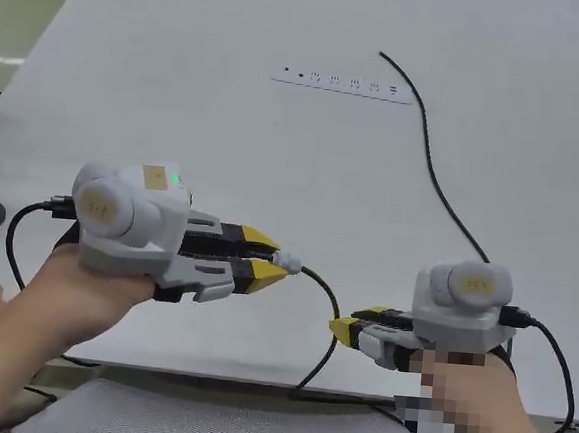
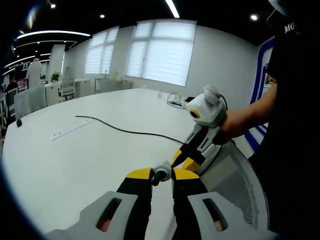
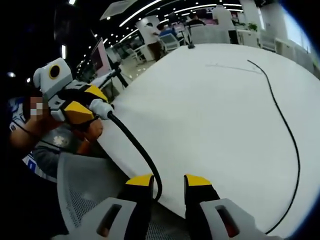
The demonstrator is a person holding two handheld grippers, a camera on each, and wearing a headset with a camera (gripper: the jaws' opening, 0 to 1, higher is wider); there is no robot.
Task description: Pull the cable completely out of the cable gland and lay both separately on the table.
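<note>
The left hand-held gripper (image 1: 271, 260) is clamped on the cable gland (image 1: 288, 263) above the desk (image 1: 227, 121) edge. The cable (image 1: 430, 157) is not yet pulled out. The right hand-held gripper (image 3: 168, 181) has its jaws apart around the cable.

Left hand-held gripper (image 1: 271, 260) on white cable gland (image 1: 287, 262), black cable (image 1: 330, 293) down toward right hand-held gripper (image 1: 346, 329).

Smooth, matt white counter (image 1: 275, 145). Thin black cable (image 1: 438, 178), rubbery sheath with a slight sheen. Pale grey plastic gland (image 1: 288, 263). Left claw (image 2: 162, 175) and right claw (image 3: 169, 181): matt yellow-and-black plastic.
</note>
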